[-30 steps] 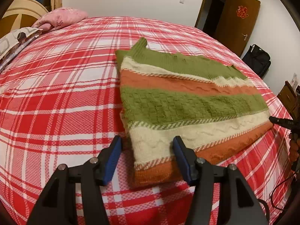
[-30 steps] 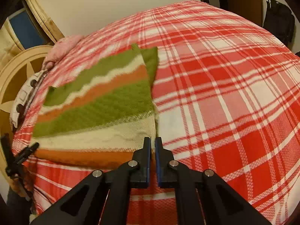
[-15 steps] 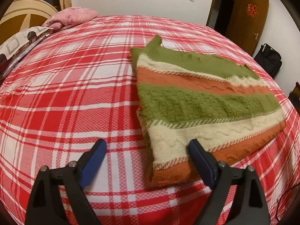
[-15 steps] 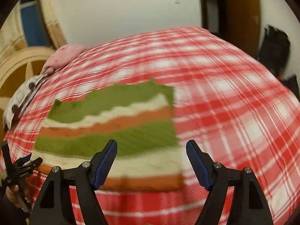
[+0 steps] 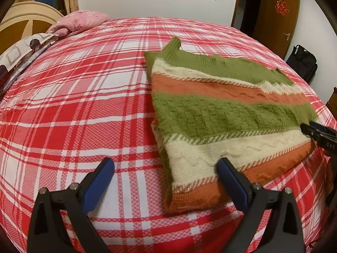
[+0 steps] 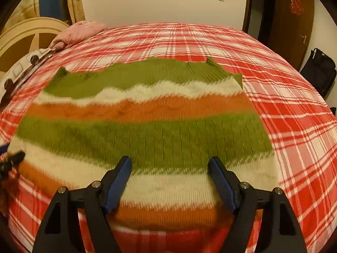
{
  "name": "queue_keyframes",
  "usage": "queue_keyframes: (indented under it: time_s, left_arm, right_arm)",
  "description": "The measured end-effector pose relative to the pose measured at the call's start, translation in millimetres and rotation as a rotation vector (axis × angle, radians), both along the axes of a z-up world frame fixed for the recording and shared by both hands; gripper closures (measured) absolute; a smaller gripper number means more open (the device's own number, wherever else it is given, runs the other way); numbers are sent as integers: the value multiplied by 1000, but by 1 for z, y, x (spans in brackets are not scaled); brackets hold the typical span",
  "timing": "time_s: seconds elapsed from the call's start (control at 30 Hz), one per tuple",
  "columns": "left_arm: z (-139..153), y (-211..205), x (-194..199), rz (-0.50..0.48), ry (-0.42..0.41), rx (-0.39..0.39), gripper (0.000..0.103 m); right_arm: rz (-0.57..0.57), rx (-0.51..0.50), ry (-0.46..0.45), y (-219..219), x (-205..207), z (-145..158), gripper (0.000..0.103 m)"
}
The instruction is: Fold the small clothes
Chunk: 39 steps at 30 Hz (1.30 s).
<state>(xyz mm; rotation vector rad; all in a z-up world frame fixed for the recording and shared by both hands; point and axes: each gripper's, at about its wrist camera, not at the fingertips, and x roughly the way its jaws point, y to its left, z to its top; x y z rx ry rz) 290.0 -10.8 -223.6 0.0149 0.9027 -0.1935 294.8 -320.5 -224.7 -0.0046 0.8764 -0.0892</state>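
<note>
1. Sweater (image 5: 227, 113) lies folded flat on the bed (image 5: 84, 97), striped green, cream and orange.
2. My left hand-held gripper (image 5: 165, 169) has just been opening; jaws wide apart, nothing pinched, the sweater's near corner lies between them.
3. My right hand-held gripper (image 6: 169, 167) has just been opening too; jaws apart over the sweater, gripping nothing.
4. Pink pillow (image 5: 82, 21) at the bed's far left.
</note>
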Motion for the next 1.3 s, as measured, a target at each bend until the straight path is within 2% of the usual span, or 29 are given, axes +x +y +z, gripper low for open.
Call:
queue_keyframes:
  time_s: [0.37,0.47,0.53,0.57,0.63,0.7,0.77,0.8,0.9,1.0,1.17,1.3]
  left_arm:
    - [-1,0,-9,11,-5,27,0]
    - [4,7,-17,-1,-3,-4,0]
    - [11,17,-23,33,-19,-41,0]
    - [17,23,-28,50,-56,-58,0]
    - [23,27,-32,70,-106,-28,0]
    - [18,28,-27,72,-78,-14,0]
    - [5,30,-18,76,6,-10,0]
    - [3,32,-17,78,9,-24,0]
    - [1,30,-17,61,11,-1,0]
    - [0,28,-20,52,0,3,0]
    - [2,33,-28,39,-20,-17,0]
    - [4,46,-46,15,-36,-56,0]
  right_arm:
    - [14,-27,51,2,-5,-3,27]
    - [-1,-47,66,7,-10,4,27]
    - [9,-37,39,15,-16,15,27]
    - [22,-36,13,23,-17,21,27]
    - [63,-29,-28,44,-16,30,27]
    - [125,-7,-38,71,-8,32,26]
    - [185,-11,-16,98,4,24,26]
    - [200,-13,-11,106,9,18,26]
    - [197,-34,43,118,16,-5,26]
    - [222,-112,6,123,1,-11,26]
    - [212,-73,14,113,-8,-12,26]
    - [198,-98,28,117,-9,-10,26]
